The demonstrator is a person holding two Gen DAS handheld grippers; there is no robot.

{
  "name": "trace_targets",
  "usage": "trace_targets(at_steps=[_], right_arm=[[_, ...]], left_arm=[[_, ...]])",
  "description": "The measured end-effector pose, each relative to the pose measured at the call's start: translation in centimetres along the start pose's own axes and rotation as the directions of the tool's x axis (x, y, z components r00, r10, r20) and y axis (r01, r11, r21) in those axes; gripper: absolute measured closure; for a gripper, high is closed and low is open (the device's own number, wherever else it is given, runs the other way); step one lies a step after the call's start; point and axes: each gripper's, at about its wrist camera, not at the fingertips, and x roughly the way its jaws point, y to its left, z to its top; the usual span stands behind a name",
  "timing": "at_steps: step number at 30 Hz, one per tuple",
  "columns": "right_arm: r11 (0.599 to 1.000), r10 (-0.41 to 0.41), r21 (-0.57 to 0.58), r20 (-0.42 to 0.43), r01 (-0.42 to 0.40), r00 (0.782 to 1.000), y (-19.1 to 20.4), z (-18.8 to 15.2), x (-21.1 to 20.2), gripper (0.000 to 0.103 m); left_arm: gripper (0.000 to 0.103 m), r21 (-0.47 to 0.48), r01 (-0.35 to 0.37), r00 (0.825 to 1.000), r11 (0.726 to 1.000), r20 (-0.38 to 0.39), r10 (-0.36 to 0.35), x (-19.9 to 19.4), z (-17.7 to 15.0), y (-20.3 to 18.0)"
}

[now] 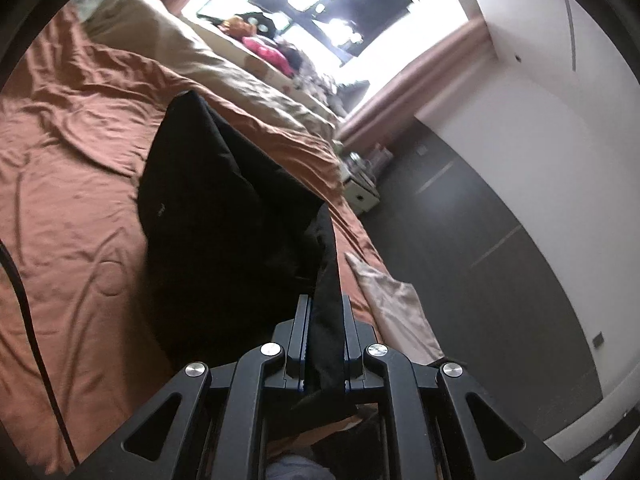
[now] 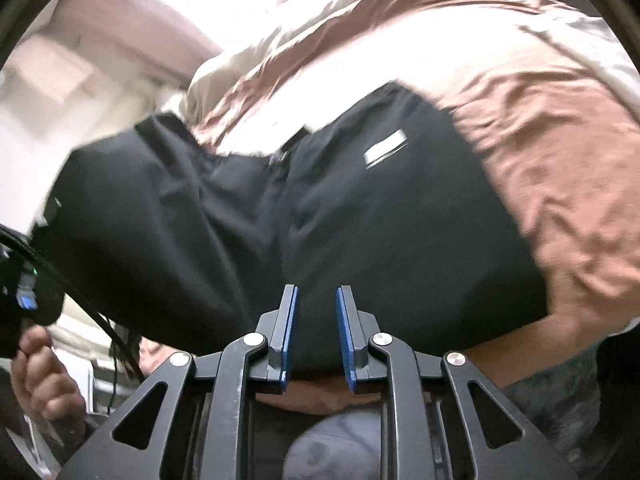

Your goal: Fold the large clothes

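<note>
- The big black cloth garment (image 2: 320, 208) is lying on the bed with the rust-brown sheet (image 1: 80, 160), partly folded.
- The left gripper (image 1: 325, 320) is pinching its edge.
- The right gripper (image 2: 316, 320) is sitting unclenched, holding nothing.
- More folding is waiting.

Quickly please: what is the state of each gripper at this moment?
Left gripper: closed, pinching an edge of the black garment.
Right gripper: fingers apart with the black garment between them; whether they grip it cannot be told.
</note>
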Motion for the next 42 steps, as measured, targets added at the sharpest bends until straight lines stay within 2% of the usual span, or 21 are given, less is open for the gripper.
trace_targets(at_steps=[4, 10, 13, 15, 16, 17, 18, 19, 20, 26, 29, 32, 36, 37, 38, 42], right_arm=[[0.998, -0.005, 0.059, 0.078, 0.000, 0.997, -3.8, 0.6, -3.5, 0.062], [0.990, -0.032, 0.142, 0.137, 0.013, 0.990, -8.5, 0.3, -6.7, 0.061], [0.985, -0.039, 0.174, 0.141, 0.014, 0.989, -9.6, -0.3, -8.5, 0.061], [0.983, -0.035, 0.185, 0.142, 0.008, 0.989, -10.0, -0.5, -9.2, 0.061], [0.982, -0.027, 0.187, 0.143, -0.001, 0.989, -10.0, -0.5, -9.6, 0.060], [0.982, -0.020, 0.187, 0.143, -0.007, 0.990, -10.1, -0.4, -9.5, 0.058], [0.982, -0.013, 0.186, 0.143, -0.014, 0.990, -10.1, -0.4, -9.8, 0.054], [0.983, -0.005, 0.183, 0.147, -0.022, 0.989, -10.0, -0.5, -10.0, 0.044], [0.983, 0.004, 0.180, 0.152, -0.032, 0.988, -9.6, -0.9, -10.8, 0.040], [0.983, 0.069, 0.161, 0.134, -0.091, 0.989, -8.6, -0.2, -8.5, 0.040], [0.979, 0.084, 0.178, 0.113, -0.103, 0.990, -8.5, 0.3, -7.2, 0.040], [0.972, 0.100, 0.197, 0.132, -0.125, 0.986, -8.6, 0.6, -7.3, 0.040], [0.972, 0.132, 0.175, 0.156, -0.158, 0.979, -7.6, 0.6, -8.0, 0.040], [0.972, 0.138, 0.170, 0.157, -0.165, 0.978, -7.5, 0.5, -7.9, 0.037], [0.971, 0.146, 0.169, 0.155, -0.172, 0.977, -7.4, 0.4, -7.8, 0.027], [0.969, 0.130, 0.199, 0.106, -0.149, 0.986, -7.7, 0.2, -6.0, 0.025]], left_arm=[[0.091, 0.037, 0.013, 0.999, 0.999, -0.053, -0.011, 3.3, -0.2, -2.3], [0.091, 0.079, 0.037, 0.986, 0.996, -0.165, -0.024, 8.8, -1.4, -4.6], [0.075, 0.086, 0.034, 0.971, 0.996, -0.241, -0.012, 11.3, -2.3, -5.3], [0.054, 0.075, 0.060, 0.965, 0.995, -0.260, -0.038, 11.9, -2.7, -5.2], [0.047, 0.073, 0.065, 0.965, 0.995, -0.258, -0.045, 11.9, -2.6, -5.1], [0.035, 0.075, 0.058, 0.968, 0.995, -0.248, -0.038, 11.7, -2.6, -4.8], [0.030, 0.081, 0.044, 0.972, 0.996, -0.235, -0.024, 11.3, -2.5, -4.6], [0.030, 0.086, 0.024, 0.975, 0.996, -0.222, -0.004, 10.8, -2.5, -4.1], [0.030, 0.083, 0.003, 0.977, 0.997, -0.214, 0.015, 10.3, -2.4, -3.6], [0.030, 0.021, -0.137, 0.972, 0.990, -0.190, 0.138, 7.8, -3.1, 1.3], [0.030, -0.015, -0.206, 0.960, 0.979, -0.197, 0.199, 6.6, -3.8, 4.3], [0.030, -0.031, -0.280, 0.939, 0.960, -0.216, 0.267, 6.2, -4.8, 6.5], [0.030, -0.073, -0.309, 0.927, 0.948, -0.247, 0.283, 6.3, -6.2, 8.3], [0.030, -0.078, -0.316, 0.923, 0.945, -0.257, 0.287, 6.6, -6.5, 8.8], [0.030, -0.080, -0.323, 0.918, 0.943, -0.269, 0.291, 6.9, -7.0, 9.2], [0.030, -0.051, -0.346, 0.895, 0.937, -0.317, 0.313, 8.2, -8.5, 9.6]])
